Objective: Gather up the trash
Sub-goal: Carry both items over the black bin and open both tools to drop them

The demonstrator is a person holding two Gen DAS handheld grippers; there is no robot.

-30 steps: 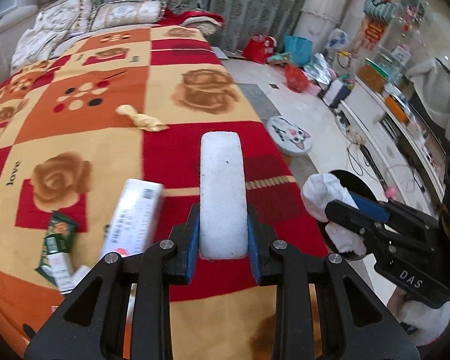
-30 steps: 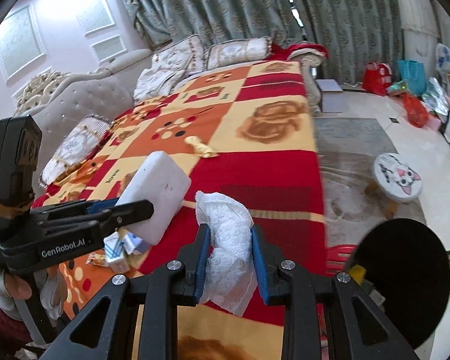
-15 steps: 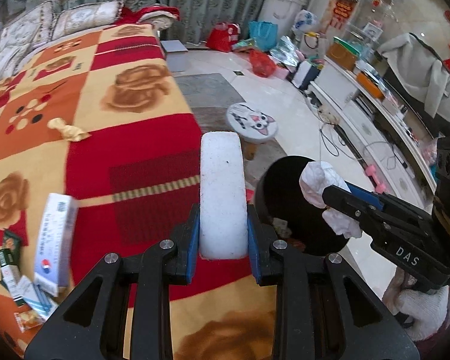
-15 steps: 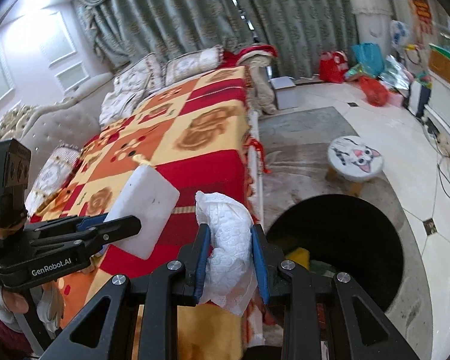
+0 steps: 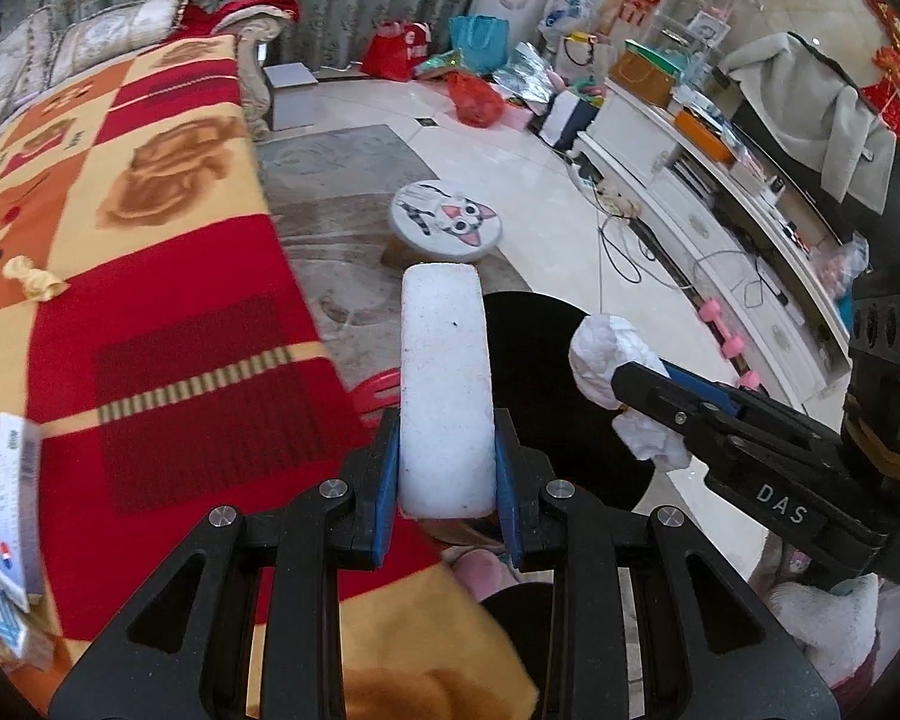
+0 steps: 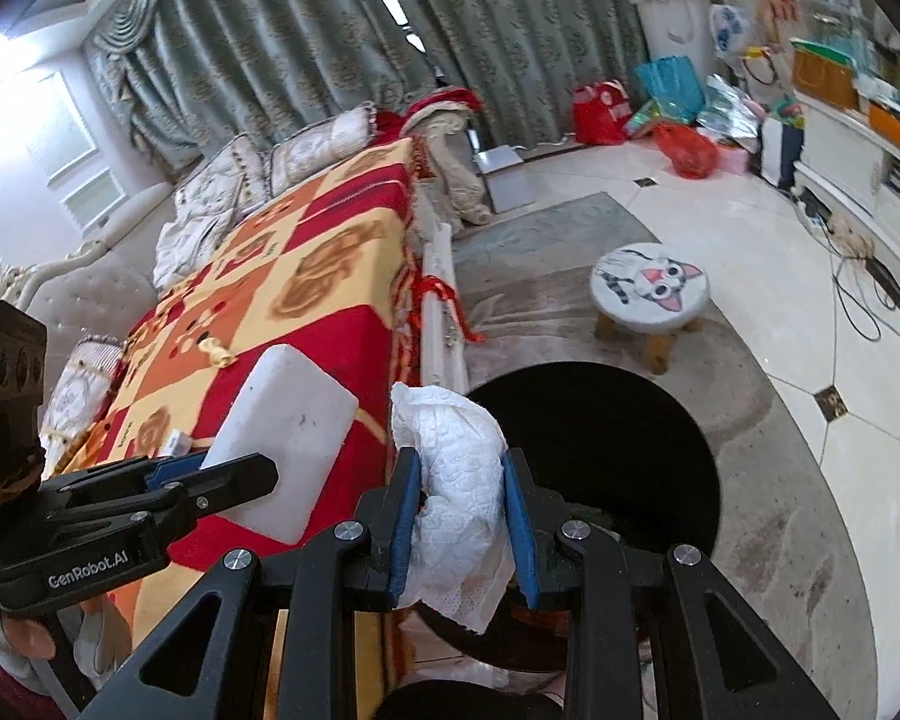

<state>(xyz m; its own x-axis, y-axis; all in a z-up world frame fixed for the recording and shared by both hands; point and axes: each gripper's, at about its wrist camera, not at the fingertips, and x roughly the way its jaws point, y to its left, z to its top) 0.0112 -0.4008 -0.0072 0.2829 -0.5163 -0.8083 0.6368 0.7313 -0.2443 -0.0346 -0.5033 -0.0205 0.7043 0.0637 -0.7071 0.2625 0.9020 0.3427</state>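
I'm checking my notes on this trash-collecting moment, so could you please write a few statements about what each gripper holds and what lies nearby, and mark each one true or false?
1. The left gripper is clamped on a white foam block. True.
2. The right gripper is empty. False: it grips a crumpled white tissue.
3. A black bin stands on the floor beside the bed's patterned blanket. True.
4. The cat-face stool sits on the bed. False: it stands on the floor beyond the bin.
5. A crumpled yellowish wrapper lies on the blanket. True.
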